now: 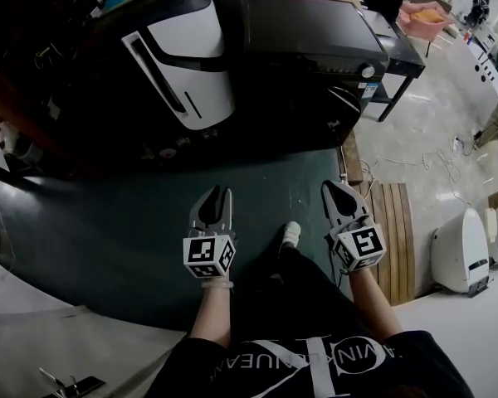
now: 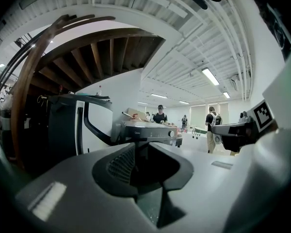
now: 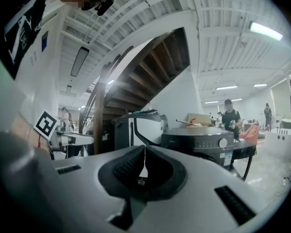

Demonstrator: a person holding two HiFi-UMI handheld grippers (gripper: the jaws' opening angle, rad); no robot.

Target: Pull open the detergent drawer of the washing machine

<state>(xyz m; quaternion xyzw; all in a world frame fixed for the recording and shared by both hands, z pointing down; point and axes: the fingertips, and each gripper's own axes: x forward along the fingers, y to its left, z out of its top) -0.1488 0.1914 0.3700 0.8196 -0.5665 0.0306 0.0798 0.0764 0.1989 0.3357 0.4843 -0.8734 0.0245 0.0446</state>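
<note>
Left gripper (image 1: 220, 191) jaws slightly apart, right gripper (image 1: 333, 186) jaws together, both empty, pointing toward washing machine (image 1: 311, 31) front.

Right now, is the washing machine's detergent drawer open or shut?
Shut, it seems: the washing machine shows a flush front panel, nothing sliding out.

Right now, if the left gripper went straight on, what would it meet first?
Probably the washing machine, centred beyond the open jaws of the left gripper; nothing nearer shows, though depth is unclear.
</note>
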